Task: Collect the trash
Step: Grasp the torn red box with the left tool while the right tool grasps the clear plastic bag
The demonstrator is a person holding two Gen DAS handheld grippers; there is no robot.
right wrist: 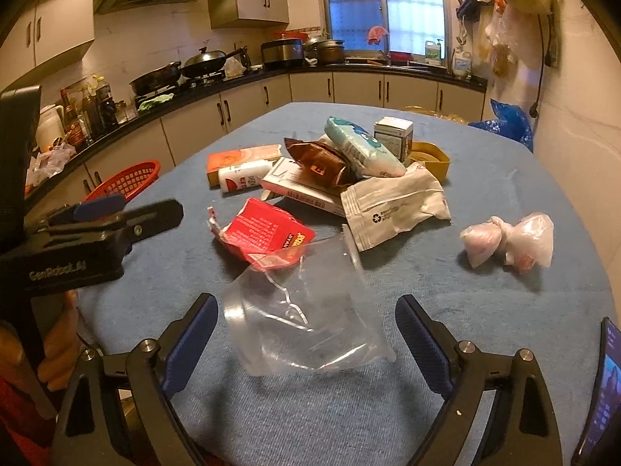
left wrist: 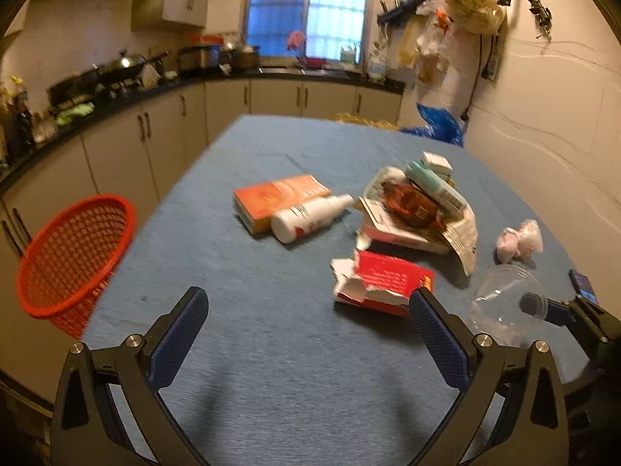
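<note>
Nothing looks collected yet: the red basket (left wrist: 73, 256) sits empty at the table's (left wrist: 271, 388) edge, the trash pile (right wrist: 349, 171) untouched. Both the right gripper (right wrist: 306, 334) and the left gripper (left wrist: 306, 322) are spread wide, the right around a clear plastic cup (right wrist: 306, 310) without pinching it.

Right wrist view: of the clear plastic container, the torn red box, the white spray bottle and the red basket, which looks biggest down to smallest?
1. clear plastic container, though nearness to the camera inflates it
2. torn red box
3. red basket and white spray bottle: alike; the basket is partly hidden, so unranked
</note>
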